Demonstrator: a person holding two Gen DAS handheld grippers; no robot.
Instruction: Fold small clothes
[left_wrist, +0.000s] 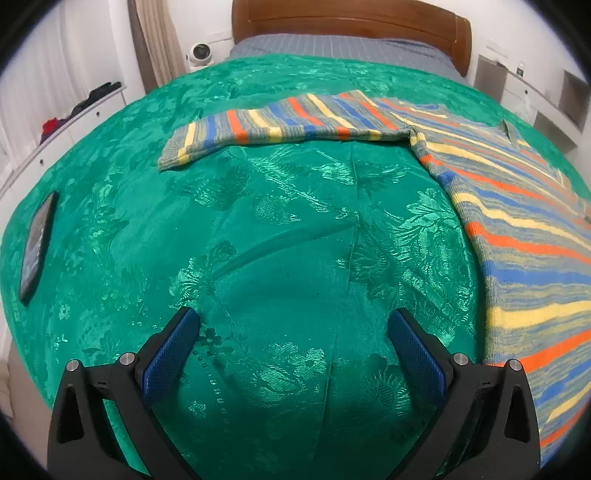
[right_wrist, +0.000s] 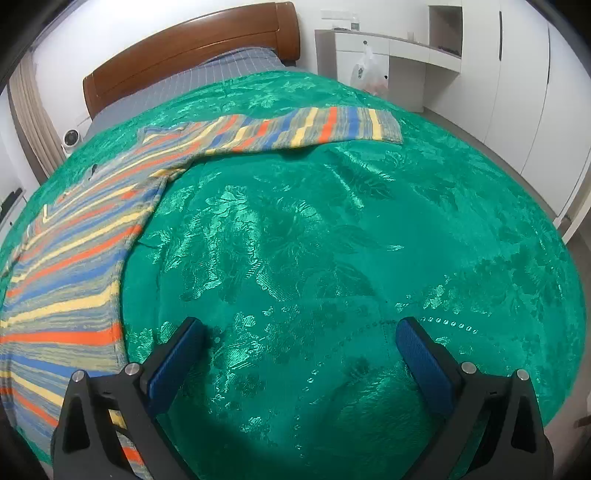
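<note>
Sweater (left_wrist: 517, 206) lies flat on the green bedspread (left_wrist: 280, 229), sleeves stretched out left and right. Left gripper (left_wrist: 293, 325) and right gripper (right_wrist: 299, 332) hover wide open over bare cloth, nothing held. Best play, probably: pinch each cuff cleanly and fold inward.

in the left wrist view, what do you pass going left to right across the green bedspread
dark phone near the left edge → bare green bedspread → outstretched striped sleeve → body of the striped sweater at the right
</note>
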